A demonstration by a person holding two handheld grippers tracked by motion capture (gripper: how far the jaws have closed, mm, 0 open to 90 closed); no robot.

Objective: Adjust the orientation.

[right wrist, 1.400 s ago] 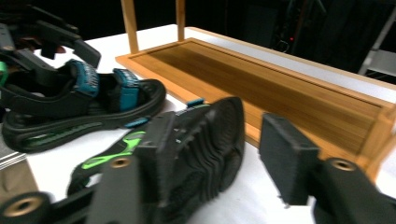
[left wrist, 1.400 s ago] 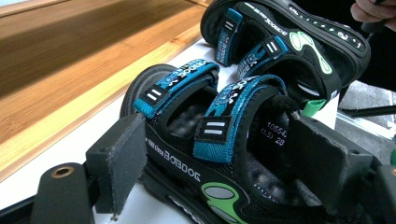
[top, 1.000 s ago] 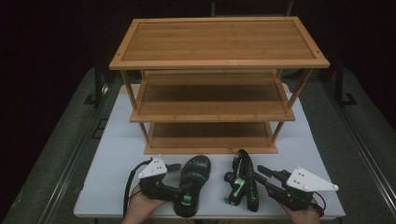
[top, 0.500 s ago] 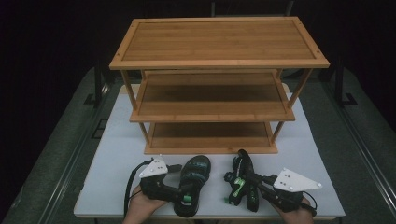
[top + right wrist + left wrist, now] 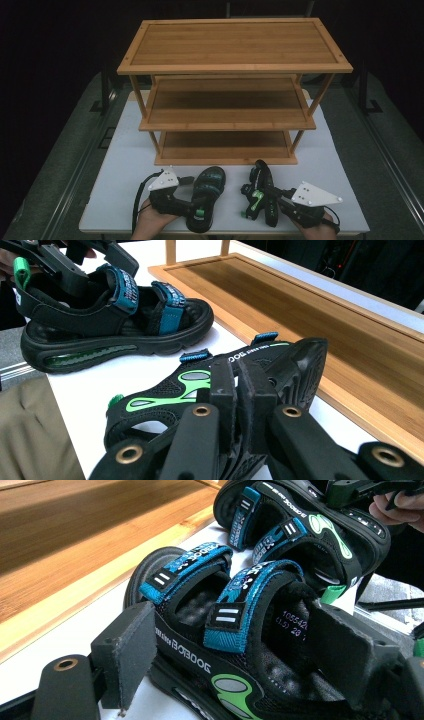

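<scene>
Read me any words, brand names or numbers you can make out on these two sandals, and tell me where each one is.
"BOBDOG" on the side of the near sandal, left gripper view, seen upside down; some letters unsure.
"105542" over "(1.5) 20" inside that sandal's heel strap; further characters are hidden.
Small white print on the blue straps of both sandals: too small to read.
Print on the side of the tilted sandal, right gripper view: too blurred to read.

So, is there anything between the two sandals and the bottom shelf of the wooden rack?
Nothing visible. The left sandal and the right sandal lie on the table just in front of the rack's bottom shelf, with bare tabletop between, and that shelf looks unoccupied.
</scene>
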